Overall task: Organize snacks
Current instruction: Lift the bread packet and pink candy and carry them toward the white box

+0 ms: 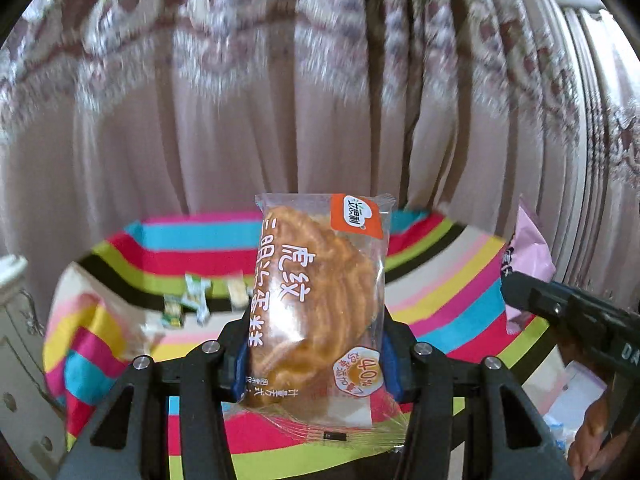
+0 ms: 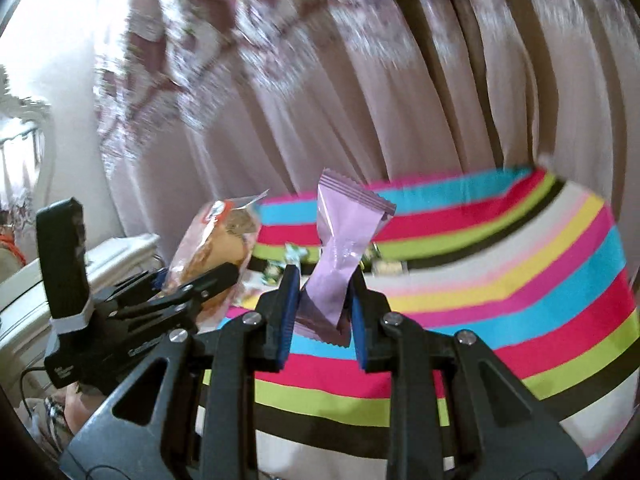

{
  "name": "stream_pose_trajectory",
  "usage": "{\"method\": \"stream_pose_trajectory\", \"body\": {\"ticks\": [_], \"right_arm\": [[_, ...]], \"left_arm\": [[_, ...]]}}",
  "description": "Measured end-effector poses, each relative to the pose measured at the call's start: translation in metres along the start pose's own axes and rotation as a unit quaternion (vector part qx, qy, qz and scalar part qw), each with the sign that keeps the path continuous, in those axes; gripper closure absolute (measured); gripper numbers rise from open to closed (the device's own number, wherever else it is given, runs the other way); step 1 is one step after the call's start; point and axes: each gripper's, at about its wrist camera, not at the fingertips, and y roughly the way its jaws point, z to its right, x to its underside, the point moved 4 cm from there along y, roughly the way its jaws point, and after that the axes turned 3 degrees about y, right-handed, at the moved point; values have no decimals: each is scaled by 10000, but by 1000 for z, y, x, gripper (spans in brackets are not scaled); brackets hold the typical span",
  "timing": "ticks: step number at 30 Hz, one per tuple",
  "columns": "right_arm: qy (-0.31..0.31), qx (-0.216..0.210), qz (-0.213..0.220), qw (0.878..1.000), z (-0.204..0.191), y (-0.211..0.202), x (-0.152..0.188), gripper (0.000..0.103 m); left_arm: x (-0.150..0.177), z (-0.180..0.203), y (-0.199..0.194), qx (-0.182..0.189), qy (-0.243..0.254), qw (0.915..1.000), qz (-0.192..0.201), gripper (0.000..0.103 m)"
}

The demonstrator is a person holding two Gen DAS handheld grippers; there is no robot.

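My left gripper (image 1: 314, 354) is shut on a clear-wrapped cake packet (image 1: 320, 304) with an orange label, held upright above the striped cloth. It also shows in the right wrist view (image 2: 212, 248), at the left, in the left gripper (image 2: 200, 280). My right gripper (image 2: 324, 304) is shut on a pink snack packet (image 2: 344, 252), pinched at its waist and held upright. That pink packet (image 1: 528, 264) and the right gripper (image 1: 568, 312) show at the right edge of the left wrist view.
A table with a rainbow-striped cloth (image 1: 460, 292) lies below both grippers. Several small green-and-white wrapped sweets (image 1: 192, 300) lie near its far edge, seen also in the right wrist view (image 2: 288, 260). Pink patterned curtains (image 1: 280, 100) hang behind. White furniture (image 2: 116, 256) stands at the left.
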Motion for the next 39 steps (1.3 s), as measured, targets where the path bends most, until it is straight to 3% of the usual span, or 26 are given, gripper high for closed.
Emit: {"method": "stream_pose_trajectory", "body": {"ticks": [6,15,27,39], "right_arm": [[-332,-36,354,9988,-26,-54,-13,75],[-511,134,617,9967,-21,-108,-16,75],[-223,727,698,9947,38,-165,4,75],[465,1646,614,9833,122,-225,44,75]], "left_arm": [[-30,21,-60,126,173,9984,526,52],[-43,60,-99,355,500,9940,907,51],[-34,123,-113,744,917,9887,924,51],[-7,231,-99,1543,1611,9725,665,51]]}}
